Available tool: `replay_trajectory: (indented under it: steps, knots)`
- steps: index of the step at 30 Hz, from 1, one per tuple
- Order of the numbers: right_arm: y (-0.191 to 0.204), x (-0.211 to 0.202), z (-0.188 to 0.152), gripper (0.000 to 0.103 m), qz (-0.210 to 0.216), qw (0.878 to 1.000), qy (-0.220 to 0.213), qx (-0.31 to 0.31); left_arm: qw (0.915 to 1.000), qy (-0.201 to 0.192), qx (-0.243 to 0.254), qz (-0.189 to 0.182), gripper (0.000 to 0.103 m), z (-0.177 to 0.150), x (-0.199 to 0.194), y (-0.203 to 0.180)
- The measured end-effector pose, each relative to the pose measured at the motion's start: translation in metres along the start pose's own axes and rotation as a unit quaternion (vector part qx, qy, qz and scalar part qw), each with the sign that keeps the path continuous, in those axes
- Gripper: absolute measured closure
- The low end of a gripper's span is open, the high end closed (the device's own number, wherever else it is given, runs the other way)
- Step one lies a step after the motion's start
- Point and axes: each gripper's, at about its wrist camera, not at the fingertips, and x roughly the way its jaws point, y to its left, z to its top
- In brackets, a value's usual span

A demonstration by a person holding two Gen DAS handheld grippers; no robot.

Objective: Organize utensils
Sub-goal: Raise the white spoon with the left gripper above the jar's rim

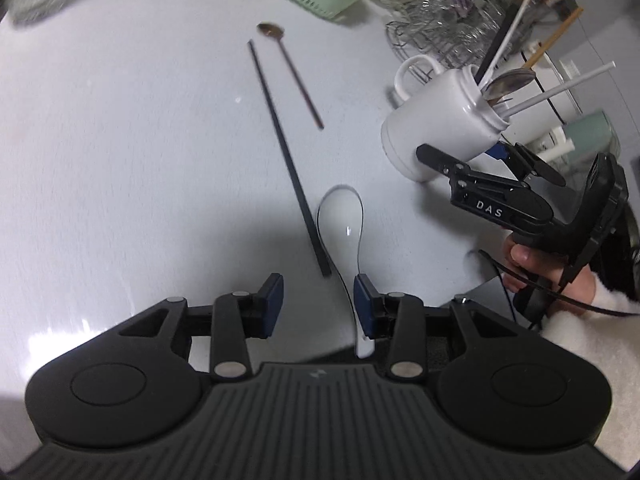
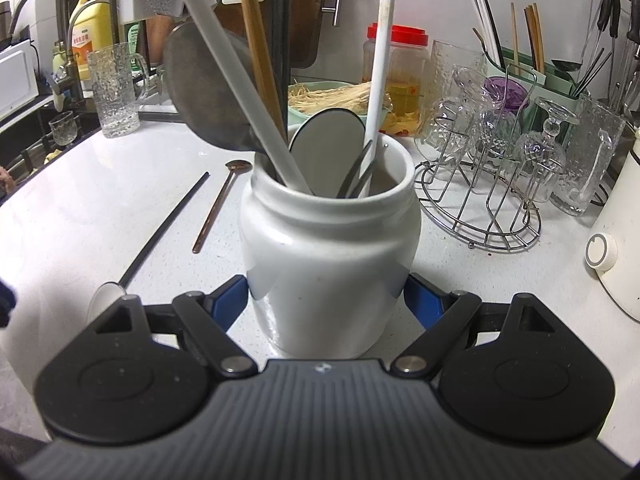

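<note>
The right gripper clamps a white ceramic utensil jar. Left of the jar, a white porcelain spoon lies between the left gripper's spread, non-gripping jaws, handle toward it.

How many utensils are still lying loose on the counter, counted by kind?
Chopstick, black: 1
Spoon, copper-coloured, long-handled: 1
Soup spoon, white: 1
Total: 3
</note>
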Motion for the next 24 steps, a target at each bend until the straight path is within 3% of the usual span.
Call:
replay_trajectory:
  steps: [4,6,8,11,13,16,18,24]
  knots:
    - [0.001,0.000,0.000,0.016,-0.006,1.000,-0.004,0.007,0.9972,0.009,0.075,-0.003,0.059,0.025,0.011,-0.007]
    - [0.001,-0.002,0.002,0.013,-0.008,1.000,-0.012,0.017,0.9935,0.016,0.111,-0.014,0.060,0.037,0.018,-0.010]
    - [0.002,-0.004,0.005,0.002,-0.015,0.999,-0.027,0.016,0.9893,0.022,0.143,-0.017,0.060,0.047,0.027,-0.014]
    - [0.003,-0.005,0.009,0.002,-0.014,0.999,-0.038,0.023,0.9817,0.028,0.185,-0.034,0.060,0.062,0.037,-0.018]
    - [0.004,-0.003,0.011,0.002,-0.014,0.999,-0.036,0.027,0.9717,0.041,0.225,-0.059,0.060,0.070,0.047,-0.024]
    - [0.007,-0.002,0.012,0.002,-0.018,0.999,-0.032,0.028,0.9501,0.069,0.298,-0.060,0.060,0.077,0.059,-0.038]
    - [0.009,-0.001,0.013,0.002,-0.024,0.999,-0.030,0.027,0.9399,0.079,0.326,-0.063,0.060,0.082,0.064,-0.042]
    - [0.008,0.000,0.013,0.002,-0.039,0.998,-0.024,0.036,0.9317,0.109,0.338,-0.074,0.061,0.098,0.080,-0.037]
